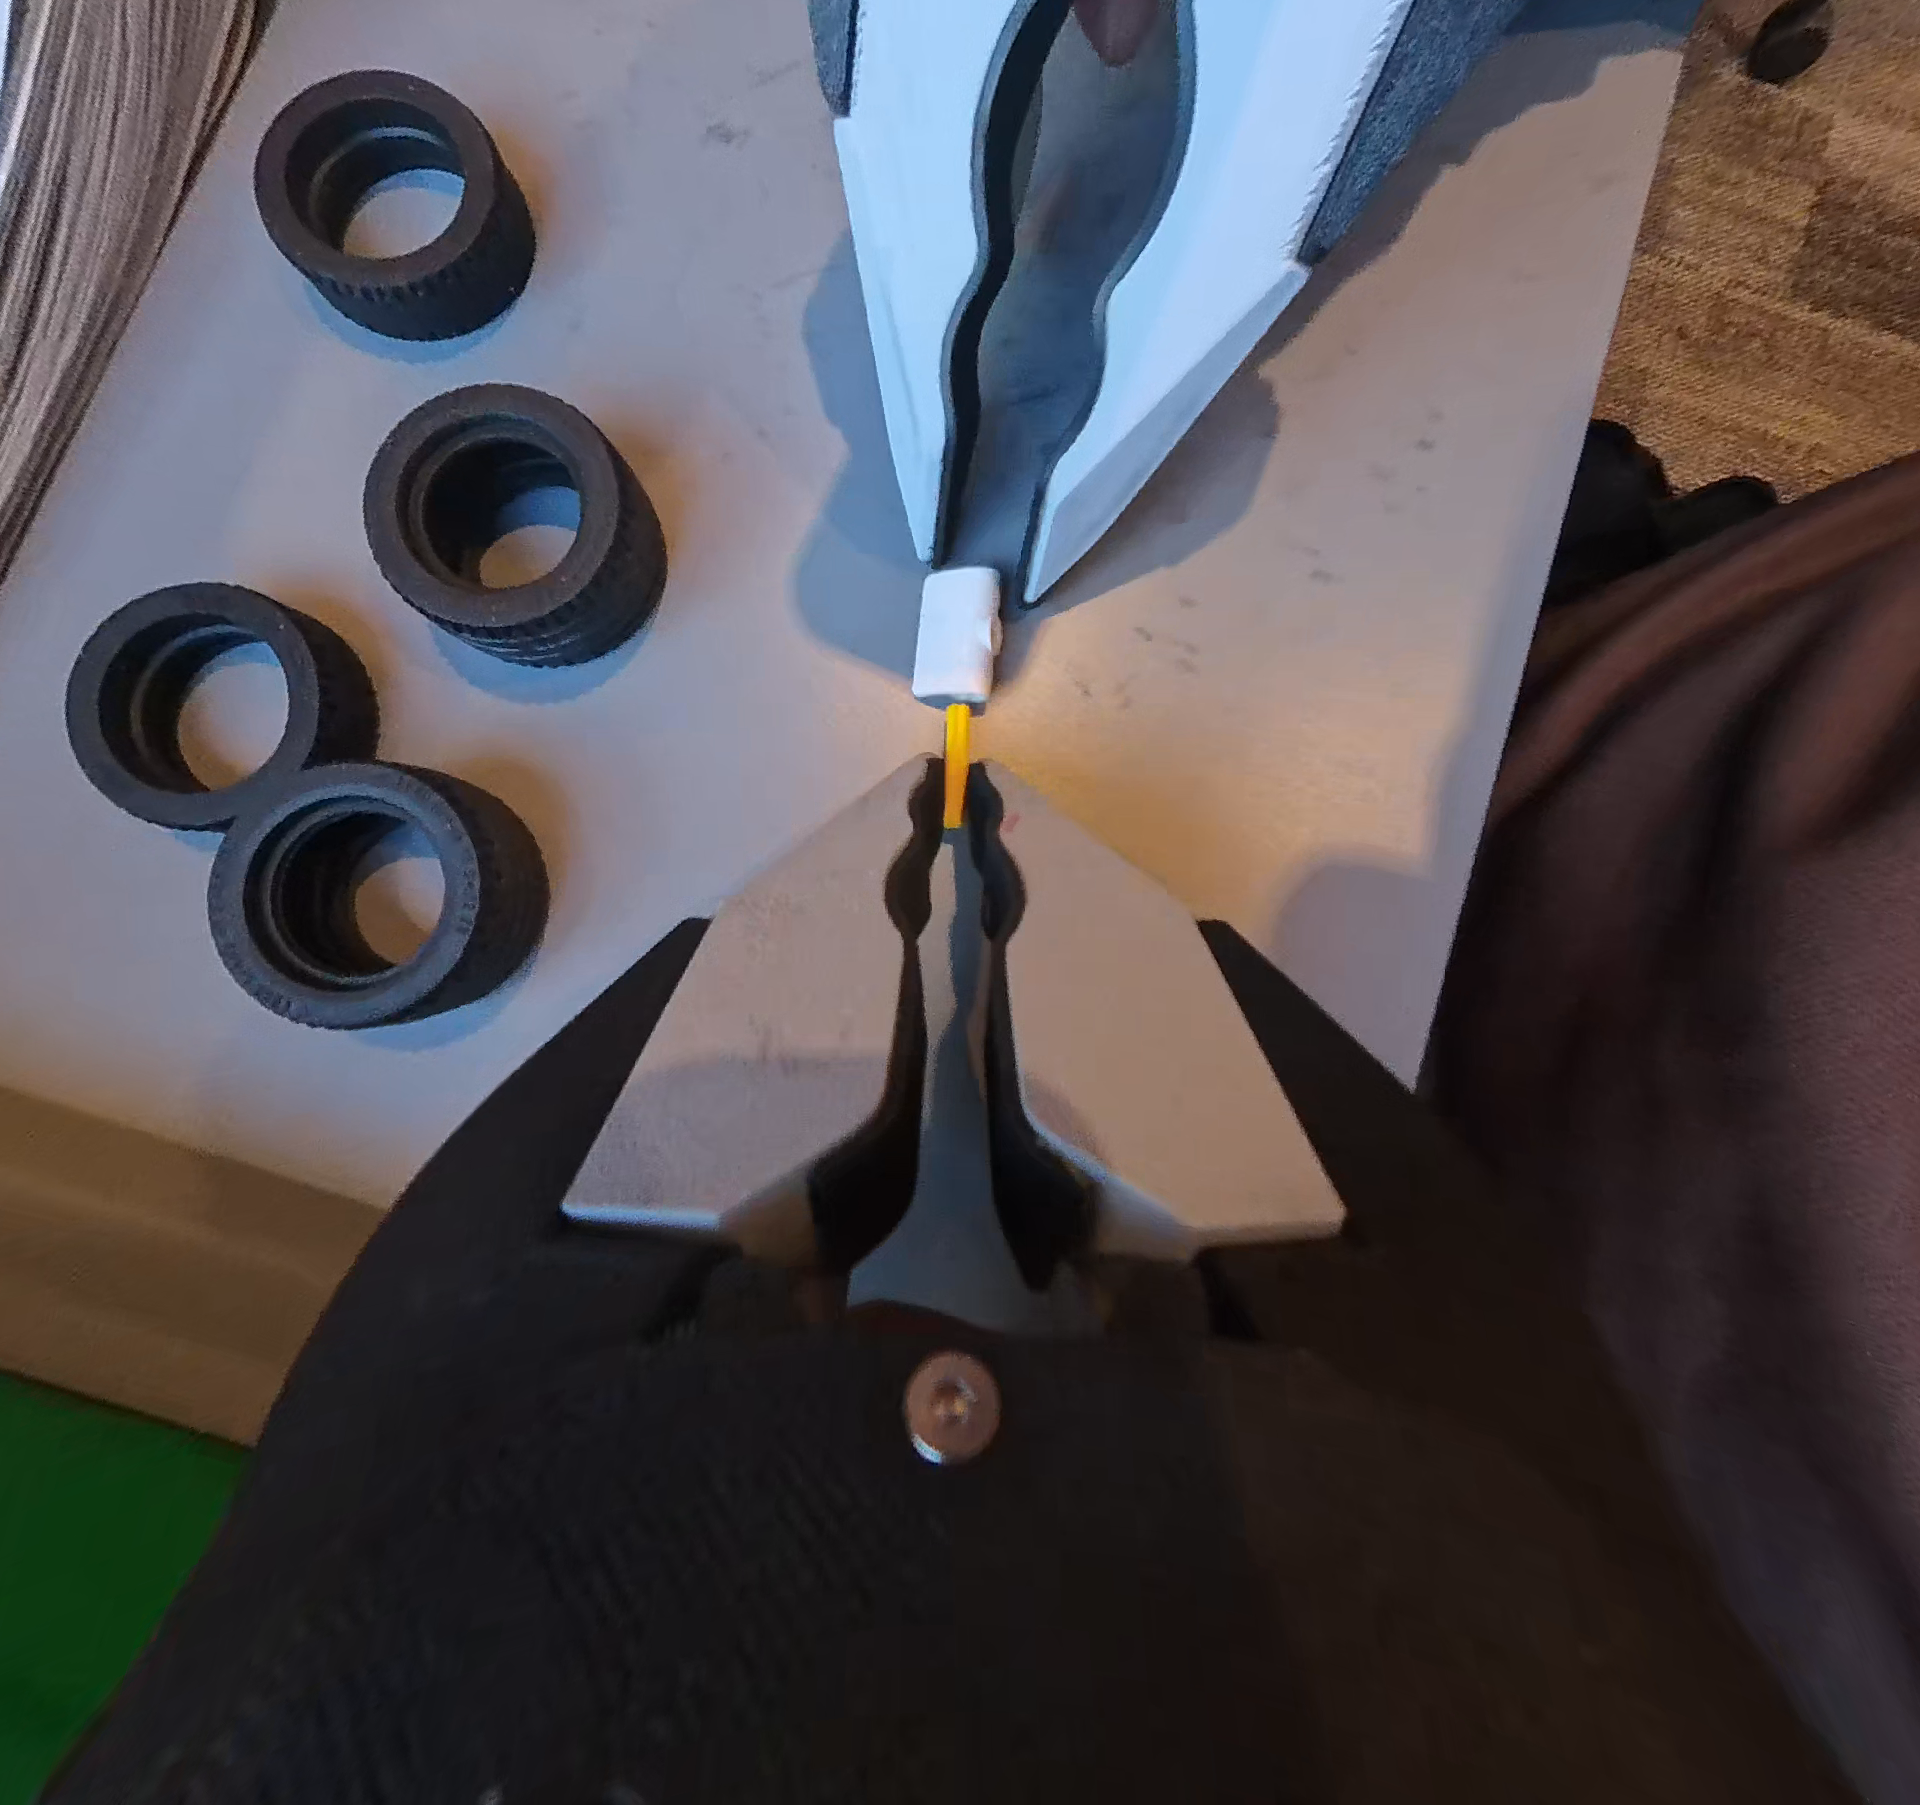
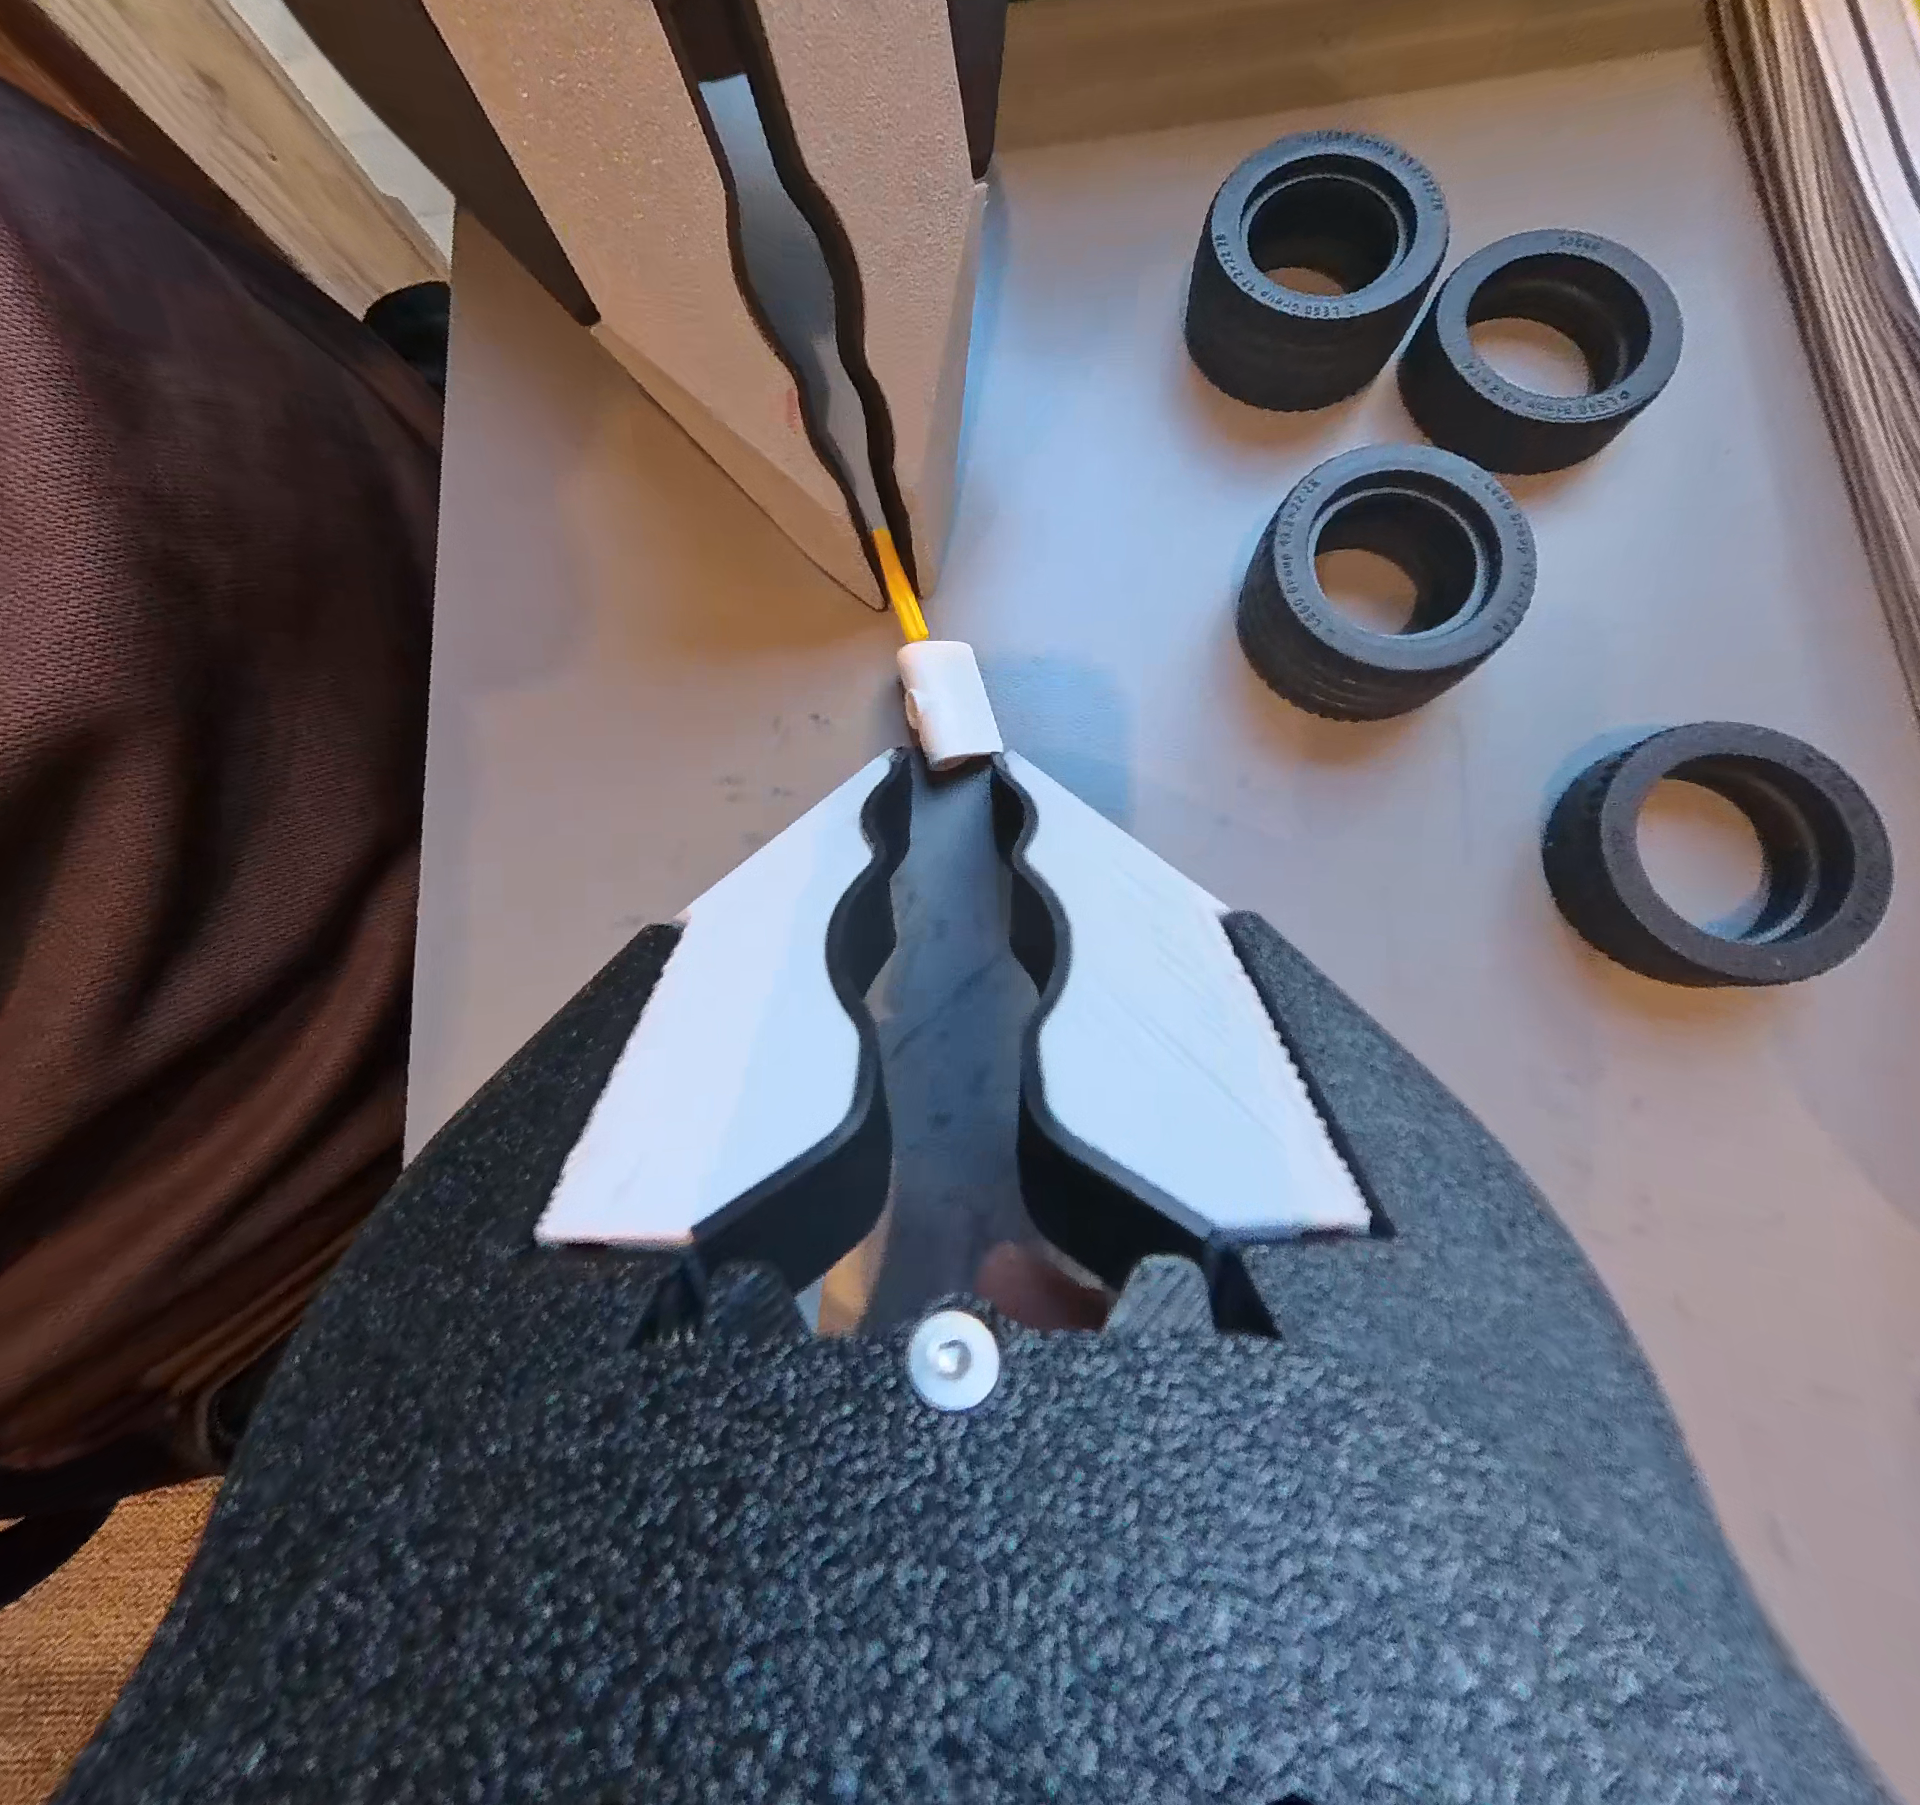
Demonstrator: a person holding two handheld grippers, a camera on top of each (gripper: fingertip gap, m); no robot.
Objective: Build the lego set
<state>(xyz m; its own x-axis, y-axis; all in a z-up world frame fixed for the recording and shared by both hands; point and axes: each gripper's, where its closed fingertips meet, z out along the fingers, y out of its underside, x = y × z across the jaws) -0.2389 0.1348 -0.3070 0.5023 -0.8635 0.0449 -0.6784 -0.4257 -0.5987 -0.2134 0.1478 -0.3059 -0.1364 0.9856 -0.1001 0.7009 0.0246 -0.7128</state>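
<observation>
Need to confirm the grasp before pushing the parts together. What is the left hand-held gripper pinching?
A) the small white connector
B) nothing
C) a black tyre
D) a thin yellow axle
D: the left hand-held gripper is shut on the thin yellow axle, whose tip meets the small white connector held by the right hand-held gripper.

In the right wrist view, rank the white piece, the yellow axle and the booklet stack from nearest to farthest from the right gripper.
1. White piece, held at the right gripper tips.
2. Yellow axle, just beyond it.
3. Booklet stack, far right edge.
</observation>
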